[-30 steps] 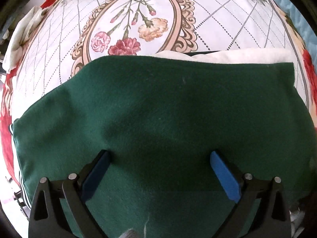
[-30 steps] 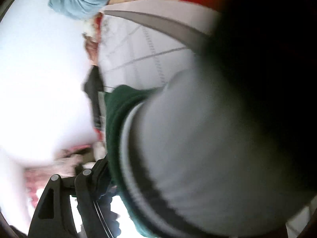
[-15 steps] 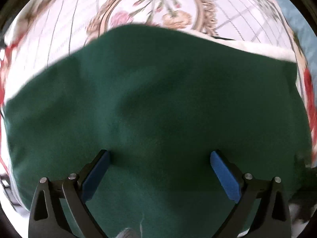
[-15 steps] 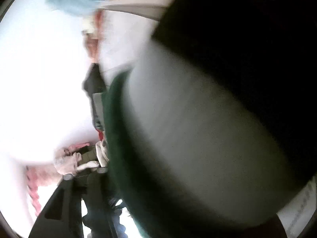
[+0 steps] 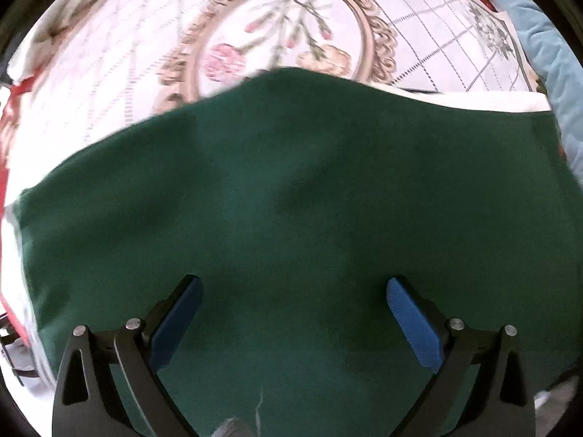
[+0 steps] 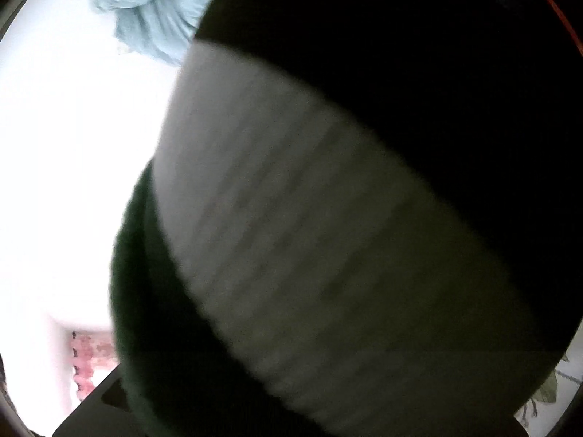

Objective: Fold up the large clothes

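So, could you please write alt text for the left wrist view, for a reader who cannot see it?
A dark green garment lies spread over a white floral bedsheet and fills most of the view. The open left gripper, with blue pads, is above the cloth, gripping nothing. A white layer shows at the garment's far edge.
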{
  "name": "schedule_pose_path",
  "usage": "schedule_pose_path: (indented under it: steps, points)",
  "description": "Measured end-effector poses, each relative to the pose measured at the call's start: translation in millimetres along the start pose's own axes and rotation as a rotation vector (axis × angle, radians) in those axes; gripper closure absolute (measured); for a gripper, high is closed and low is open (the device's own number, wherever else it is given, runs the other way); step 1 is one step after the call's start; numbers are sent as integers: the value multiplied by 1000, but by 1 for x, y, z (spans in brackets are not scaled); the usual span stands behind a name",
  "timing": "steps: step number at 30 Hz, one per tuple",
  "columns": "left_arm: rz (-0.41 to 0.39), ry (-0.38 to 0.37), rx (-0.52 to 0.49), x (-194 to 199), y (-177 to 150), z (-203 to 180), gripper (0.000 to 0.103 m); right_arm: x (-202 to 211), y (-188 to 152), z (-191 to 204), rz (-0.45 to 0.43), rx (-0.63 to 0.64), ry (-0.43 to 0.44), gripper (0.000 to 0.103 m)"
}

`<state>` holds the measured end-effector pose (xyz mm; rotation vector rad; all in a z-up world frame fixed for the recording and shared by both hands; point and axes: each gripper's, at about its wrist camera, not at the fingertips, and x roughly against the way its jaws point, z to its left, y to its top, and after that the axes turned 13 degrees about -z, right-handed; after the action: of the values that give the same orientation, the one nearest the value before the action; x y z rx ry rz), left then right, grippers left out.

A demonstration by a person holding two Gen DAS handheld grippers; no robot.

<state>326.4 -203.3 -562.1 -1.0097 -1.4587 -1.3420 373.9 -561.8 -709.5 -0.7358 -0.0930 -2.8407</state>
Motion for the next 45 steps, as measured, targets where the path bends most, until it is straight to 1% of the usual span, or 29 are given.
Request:
schedule_pose_path:
  steps: [2,3,5,6,9,10,13,15,16,18,19,21,23,24,25,26,27,29,31,32,33,35,36,37,38,39,40,42,45]
  points:
    - [1,31,23,-2,-10,14,0,5,2,17,-9,50,-5,83]
    - [33,38,47,-10,-17,23,0,6,1,26,-7,84,-7,83]
    - [62,18,114,-26,-26,38,0,5,-4,39,6,130,-14,82]
    - [50,16,125,-29,-27,40,0,3,-9,46,20,153,-16,82]
    - [42,30,108,-30,-22,38,0,1,-30,70,41,228,-2,83]
    - [40,27,108,-30,-23,31,0,1,-36,79,44,255,0,83]
    - [34,-3,116,-23,-32,27,0,0,-62,107,60,328,16,82]
    - [35,-43,137,-16,-31,32,0,-2,-86,129,74,388,24,83]
    - [39,-71,160,-7,-34,46,0,-2,-97,138,82,410,27,83]
    - [30,-113,235,16,-36,73,0,-6,-127,159,106,469,32,82]
    - [19,-118,253,26,-37,84,0,-8,-144,169,123,499,36,82]
    - [-15,-110,296,56,-41,119,0,-15,-179,186,162,558,38,83]
    - [-42,-87,343,85,-52,162,0,-26,-218,200,213,623,37,83]
    - [-59,-62,376,101,-60,191,0,-33,-242,205,244,658,34,83]
    - [-69,-41,401,111,-66,217,0,-42,-267,210,279,698,33,83]
    - [-76,-22,422,118,-73,231,0,-49,-288,212,307,731,32,82]
    - [-86,5,453,129,-84,258,0,-59,-317,213,344,775,30,82]
    - [-105,55,507,146,-106,306,0,-77,-367,209,413,859,23,82]
    - [-115,106,560,159,-127,344,0,-96,-425,193,487,943,-2,82]
    - [-119,128,589,163,-142,359,0,-104,-449,183,518,979,-18,82]
    - [-120,150,614,161,-148,364,0,-113,-476,170,552,1022,-45,82]
    - [-114,180,656,157,-162,384,0,-133,-524,140,650,1098,-122,81]
    - [-110,195,676,158,-171,393,0,-143,-546,123,714,1127,-182,76]
    - [-107,203,686,155,-174,398,0,-151,-561,110,768,1130,-230,68]
    - [-102,211,706,158,-183,406,0,-158,-576,95,838,1116,-287,64]
    - [-102,213,723,159,-185,403,0,-160,-584,91,879,1110,-309,55]
    - [-105,210,740,162,-188,406,0,-159,-589,94,901,1113,-302,45]
    - [-122,202,754,173,-190,406,0,-153,-591,108,944,1118,-246,34]
    - [-162,182,748,188,-174,398,0,-141,-578,129,1018,1065,-178,31]
